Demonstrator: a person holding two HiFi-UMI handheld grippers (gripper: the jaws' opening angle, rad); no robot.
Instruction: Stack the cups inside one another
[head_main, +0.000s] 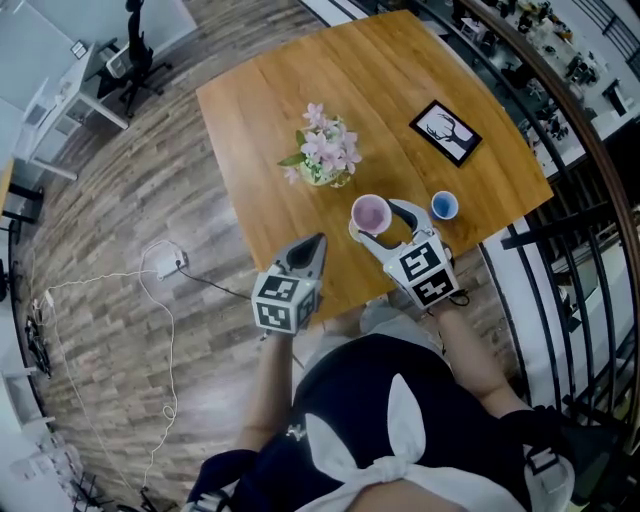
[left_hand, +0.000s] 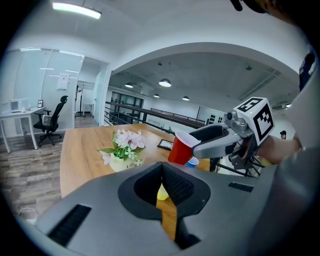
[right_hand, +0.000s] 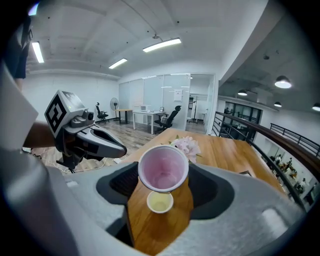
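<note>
Holding red cup (head_main: 371, 213), likely light, thin-walled, easily crushed, pinched at its sides in wide-set right claw (right_hand: 163, 175), near yellow cup (right_hand: 160, 202) on counter (head_main: 300, 90); left claw (head_main: 318, 242) closed, empty.

Only a sliver of the yellow cup (left_hand: 162, 192) shows between the left gripper's (left_hand: 162, 165) jaws; the red cup (left_hand: 180, 148) hides most of the blue cup (left_hand: 192, 162).
</note>
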